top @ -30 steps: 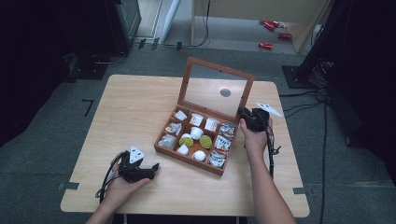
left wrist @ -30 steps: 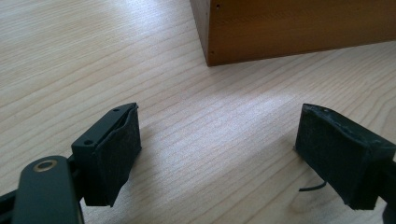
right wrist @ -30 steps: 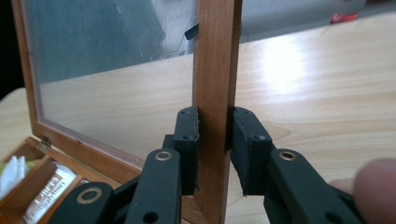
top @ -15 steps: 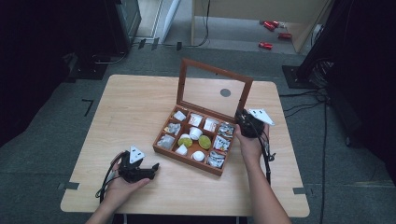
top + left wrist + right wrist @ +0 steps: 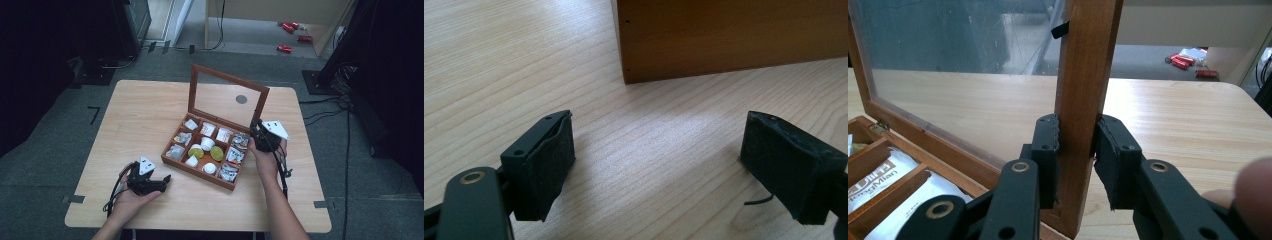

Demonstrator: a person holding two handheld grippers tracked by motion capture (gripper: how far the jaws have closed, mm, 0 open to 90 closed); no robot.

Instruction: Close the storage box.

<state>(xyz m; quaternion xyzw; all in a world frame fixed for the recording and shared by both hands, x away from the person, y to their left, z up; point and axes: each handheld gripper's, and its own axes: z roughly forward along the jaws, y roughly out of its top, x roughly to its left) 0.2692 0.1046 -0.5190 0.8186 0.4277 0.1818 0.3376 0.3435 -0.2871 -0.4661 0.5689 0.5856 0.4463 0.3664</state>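
Right claw (image 5: 260, 131) is clamped on the lid (image 5: 227, 100). In the right gripper view the pads sit either side of the lid's wooden side rail (image 5: 1088, 60), nearly closed, squeezing it just above the hinge end. The lid stands upright, glass pane facing me, and the box (image 5: 197, 172) sits open in the middle of the desk (image 5: 140, 120).

My read: this is the lid-swing step, and with the lid already fully up, bringing it down over the compartments looks like the likely move. That calls for a slow arc about the hinges, wrist rolling with the rail so the pads don't slip off the narrow wood.

Left claw (image 5: 162, 180) rests on the desk near the box's front left corner. Its jaws are wide apart and holding nothing, with bare wood grain between them and the box wall (image 5: 724, 35) just ahead. It could brace the box if the thing slides.

Inside there are sachets (image 5: 207, 130) along the back row, and white cups (image 5: 206, 143) and green pods (image 5: 216, 153) in the middle. Anything sticking up above the dividers could stop the lid seating, though I can't tell from here whether anything does. Red bits (image 5: 285, 48) lie on the floor beyond the desk, well out of the way.
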